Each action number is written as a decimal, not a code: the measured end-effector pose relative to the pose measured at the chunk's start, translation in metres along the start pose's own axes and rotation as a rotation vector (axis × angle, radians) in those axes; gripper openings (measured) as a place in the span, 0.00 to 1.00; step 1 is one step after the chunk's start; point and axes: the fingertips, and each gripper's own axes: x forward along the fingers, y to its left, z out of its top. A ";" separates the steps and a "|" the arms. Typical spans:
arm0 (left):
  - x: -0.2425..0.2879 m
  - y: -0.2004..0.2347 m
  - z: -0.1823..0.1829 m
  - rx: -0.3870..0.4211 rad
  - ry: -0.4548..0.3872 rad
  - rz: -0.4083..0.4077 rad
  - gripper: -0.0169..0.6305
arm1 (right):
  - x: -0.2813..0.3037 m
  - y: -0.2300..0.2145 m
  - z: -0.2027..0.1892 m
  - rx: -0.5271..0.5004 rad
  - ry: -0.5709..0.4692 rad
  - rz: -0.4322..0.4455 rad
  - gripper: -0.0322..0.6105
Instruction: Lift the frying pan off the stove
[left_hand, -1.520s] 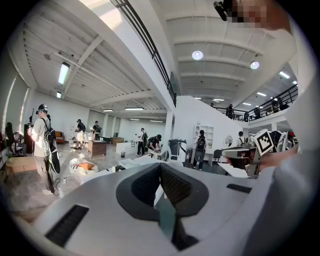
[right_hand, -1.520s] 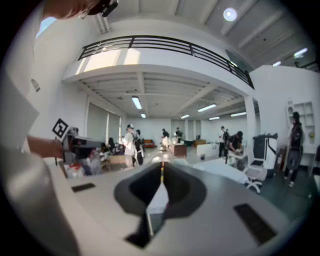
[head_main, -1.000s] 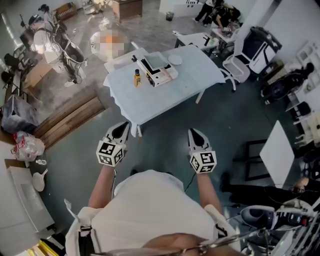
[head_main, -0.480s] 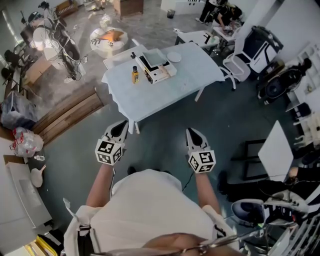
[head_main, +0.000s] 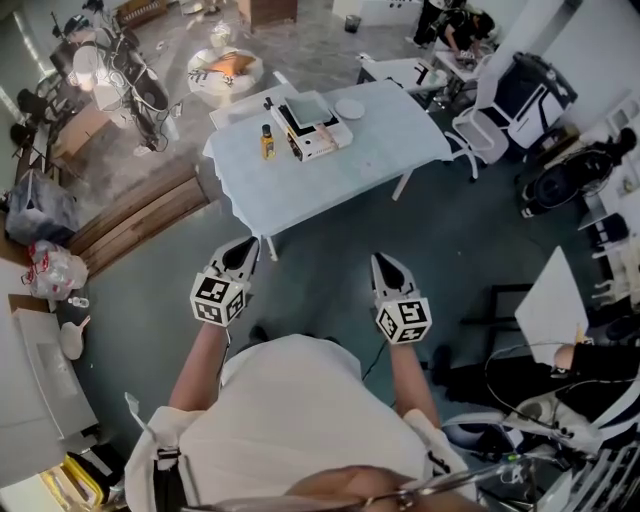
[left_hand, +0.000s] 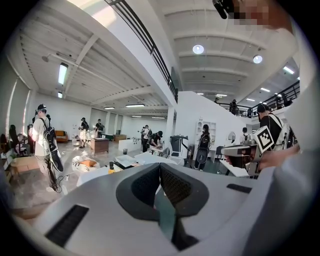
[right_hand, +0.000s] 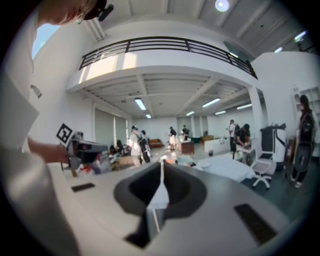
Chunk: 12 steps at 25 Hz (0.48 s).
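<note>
A small portable stove (head_main: 316, 132) stands on the white-clothed table (head_main: 370, 160) far ahead, with the flat grey frying pan (head_main: 307, 108) on top of it. My left gripper (head_main: 243, 250) and right gripper (head_main: 384, 264) hang side by side over the grey floor, well short of the table's near edge. Both are shut and hold nothing. In the left gripper view the left gripper's (left_hand: 160, 169) dark pads meet, and the table (left_hand: 134, 160) lies beyond them. The right gripper (right_hand: 161, 167) in its own view is shut the same way.
An amber bottle (head_main: 268, 142) and a white plate (head_main: 350, 108) share the table with the stove. A white office chair (head_main: 484, 128) stands at the table's right end. Wooden planks (head_main: 140, 225) lie on the floor to the left. Several people stand about the hall.
The floor and table have slid a little in the head view as the person steps on; both grippers keep their place ahead of the body and stay shut.
</note>
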 end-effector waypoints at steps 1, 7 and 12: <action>0.002 -0.004 0.000 0.002 0.000 0.002 0.07 | 0.000 -0.003 0.000 -0.002 0.001 0.008 0.11; 0.011 -0.024 -0.003 0.003 0.004 0.016 0.07 | -0.003 -0.017 -0.003 0.000 0.007 0.049 0.11; 0.021 -0.029 -0.010 -0.003 0.015 0.022 0.07 | 0.004 -0.024 -0.009 -0.002 0.018 0.071 0.11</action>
